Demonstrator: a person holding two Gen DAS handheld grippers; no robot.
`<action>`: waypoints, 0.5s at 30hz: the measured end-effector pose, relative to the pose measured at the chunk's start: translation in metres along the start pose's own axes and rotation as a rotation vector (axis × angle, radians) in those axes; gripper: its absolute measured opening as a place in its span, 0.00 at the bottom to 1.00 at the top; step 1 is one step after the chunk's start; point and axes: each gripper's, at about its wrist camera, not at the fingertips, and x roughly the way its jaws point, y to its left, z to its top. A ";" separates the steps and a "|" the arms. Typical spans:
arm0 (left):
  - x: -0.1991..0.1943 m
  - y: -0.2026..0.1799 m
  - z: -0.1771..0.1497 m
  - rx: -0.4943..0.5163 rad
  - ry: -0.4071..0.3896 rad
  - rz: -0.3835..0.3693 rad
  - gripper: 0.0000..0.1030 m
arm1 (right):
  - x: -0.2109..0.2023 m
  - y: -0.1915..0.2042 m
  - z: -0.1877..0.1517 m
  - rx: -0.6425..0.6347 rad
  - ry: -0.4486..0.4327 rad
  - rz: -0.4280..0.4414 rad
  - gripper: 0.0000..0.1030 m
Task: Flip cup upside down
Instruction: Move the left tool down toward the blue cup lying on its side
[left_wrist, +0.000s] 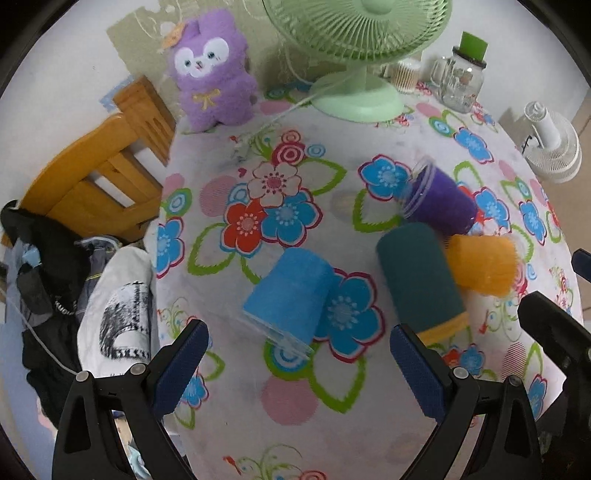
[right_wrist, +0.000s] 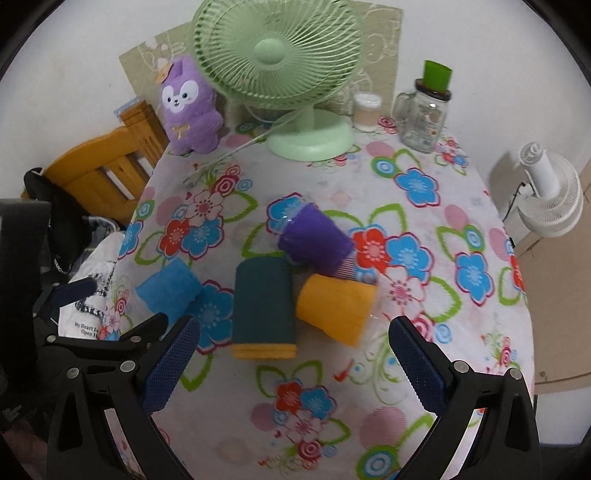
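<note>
Several cups lie on their sides on the flowered tablecloth (left_wrist: 295, 424). A blue cup (left_wrist: 290, 291) (right_wrist: 168, 290) lies just ahead of my left gripper (left_wrist: 299, 363), clear rim toward me. A dark teal cup (left_wrist: 419, 278) (right_wrist: 264, 299) with an orange band, an orange cup (left_wrist: 484, 264) (right_wrist: 334, 304) and a purple cup (left_wrist: 439, 201) (right_wrist: 316, 242) lie close together. My right gripper (right_wrist: 293, 360) is open, just short of the teal and orange cups. Both grippers are open and empty.
A green desk fan (right_wrist: 291, 66), a purple plush toy (right_wrist: 188, 107), a glass jar with a green cap (right_wrist: 424, 114) and a small container (right_wrist: 365, 110) stand at the table's far edge. A wooden chair (left_wrist: 99, 173) with clothes stands left. A white fan (right_wrist: 550, 192) stands right.
</note>
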 end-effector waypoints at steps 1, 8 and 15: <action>0.005 0.002 0.002 0.010 0.006 -0.003 0.97 | 0.006 0.005 0.002 -0.003 0.007 0.001 1.00; 0.046 0.012 0.009 0.054 0.063 -0.037 0.97 | 0.039 0.020 0.006 -0.007 0.048 -0.010 1.00; 0.077 0.010 0.008 0.102 0.106 -0.060 0.97 | 0.064 0.021 0.004 0.000 0.098 -0.041 1.00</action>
